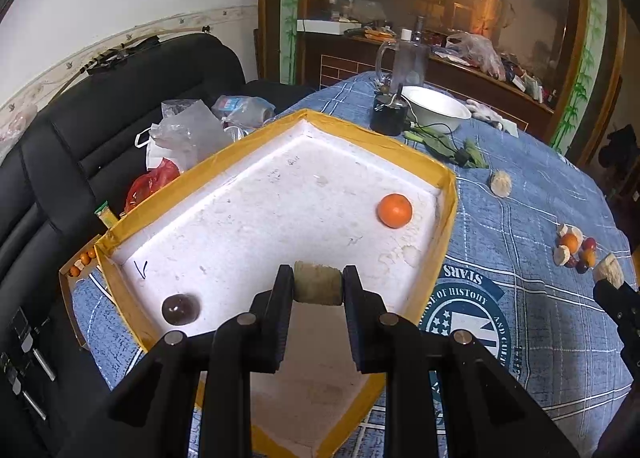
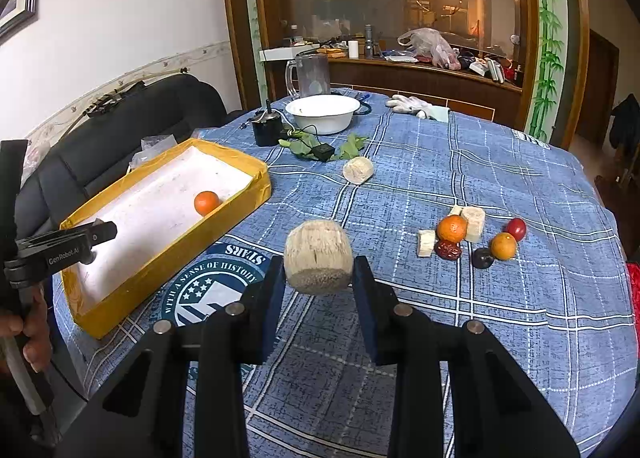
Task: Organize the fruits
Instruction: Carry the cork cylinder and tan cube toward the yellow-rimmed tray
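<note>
My left gripper (image 1: pixel 318 284) is shut on a tan sugarcane chunk (image 1: pixel 318 282), held above the yellow-rimmed white tray (image 1: pixel 448 193). The tray holds an orange (image 1: pixel 394 210) and a dark plum (image 1: pixel 180 309). My right gripper (image 2: pixel 319 270) is shut on another tan sugarcane chunk (image 2: pixel 318 256) above the blue cloth, right of the tray (image 2: pixel 240 213). A cluster of fruit (image 2: pixel 472 236), with oranges, red dates, dark fruit and cane pieces, lies on the cloth to the right. A lone cane chunk (image 2: pixel 358 169) lies farther back.
A white bowl (image 2: pixel 322 113), a glass mug (image 2: pixel 310 75), a black device with cable (image 2: pixel 266 129), green leaves (image 2: pixel 348 147) and a white glove (image 2: pixel 416 105) sit at the table's far side. A black sofa (image 1: pixel 80 129) with plastic bags stands left.
</note>
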`<action>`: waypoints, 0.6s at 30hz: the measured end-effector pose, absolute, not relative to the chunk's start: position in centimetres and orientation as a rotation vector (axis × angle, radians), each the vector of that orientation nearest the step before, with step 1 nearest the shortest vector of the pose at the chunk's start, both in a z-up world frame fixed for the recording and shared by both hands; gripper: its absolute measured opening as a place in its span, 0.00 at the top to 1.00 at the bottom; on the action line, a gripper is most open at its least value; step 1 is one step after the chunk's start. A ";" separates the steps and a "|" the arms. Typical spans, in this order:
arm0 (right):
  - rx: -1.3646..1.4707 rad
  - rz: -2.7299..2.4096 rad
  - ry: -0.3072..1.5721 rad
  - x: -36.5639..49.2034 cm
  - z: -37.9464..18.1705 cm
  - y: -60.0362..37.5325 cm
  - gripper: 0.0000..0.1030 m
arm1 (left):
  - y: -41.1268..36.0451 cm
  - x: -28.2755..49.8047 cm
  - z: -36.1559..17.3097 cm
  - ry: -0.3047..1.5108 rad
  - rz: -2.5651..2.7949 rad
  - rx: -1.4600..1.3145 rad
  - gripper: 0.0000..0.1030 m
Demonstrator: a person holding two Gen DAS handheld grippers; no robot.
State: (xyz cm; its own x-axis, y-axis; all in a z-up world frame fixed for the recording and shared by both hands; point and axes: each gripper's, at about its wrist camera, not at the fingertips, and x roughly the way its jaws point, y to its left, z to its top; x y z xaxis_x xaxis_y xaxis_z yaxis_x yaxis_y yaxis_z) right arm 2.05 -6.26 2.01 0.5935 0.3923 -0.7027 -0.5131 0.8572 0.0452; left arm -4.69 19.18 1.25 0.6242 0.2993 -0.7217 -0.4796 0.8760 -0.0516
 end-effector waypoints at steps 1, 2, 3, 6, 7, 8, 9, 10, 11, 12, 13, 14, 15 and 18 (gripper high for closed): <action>-0.169 0.531 0.772 2.0 2.0 -6.1 0.65 | 19.3 -4.7 1.2 0.777 0.455 -0.250 0.77; -0.172 0.534 0.771 2.0 2.0 -6.0 0.65 | 19.4 -4.8 1.2 0.777 0.458 -0.251 0.77; -0.174 0.537 0.771 2.0 2.0 -5.8 0.65 | 19.5 -4.8 1.2 0.777 0.460 -0.253 0.77; -0.179 0.544 0.772 2.0 2.0 -5.3 0.65 | 19.9 -4.9 1.3 0.774 0.467 -0.259 0.77; -0.181 0.547 0.772 2.0 2.0 -5.2 0.65 | 20.1 -4.9 1.2 0.776 0.468 -0.260 0.77; -0.182 0.550 0.772 2.0 2.0 -5.1 0.65 | 20.2 -4.9 1.2 0.776 0.470 -0.262 0.77; -0.185 0.554 0.772 1.9 2.0 -4.8 0.65 | 20.3 -4.9 1.1 0.777 0.473 -0.265 0.77; -0.188 0.557 0.772 1.9 2.0 -4.6 0.65 | 20.5 -4.9 1.1 0.778 0.475 -0.266 0.77; -0.192 0.560 0.771 1.9 2.0 -4.5 0.65 | 20.6 -4.9 1.0 0.779 0.477 -0.267 0.77; -0.196 0.562 0.771 1.9 2.0 -4.2 0.65 | 20.8 -4.9 1.0 0.779 0.480 -0.269 0.77; -0.199 0.564 0.772 2.0 2.0 -4.0 0.65 | 20.9 -5.0 0.9 0.779 0.483 -0.271 0.77; -0.200 0.566 0.773 2.0 1.9 -3.9 0.65 | 21.0 -5.0 0.9 0.781 0.486 -0.273 0.77; -0.203 0.568 0.774 2.1 1.9 -3.7 0.65 | 21.2 -5.0 0.8 0.783 0.489 -0.275 0.77; -0.210 0.573 0.776 2.3 1.8 -3.0 0.65 | 21.5 -4.9 0.6 0.789 0.496 -0.274 0.77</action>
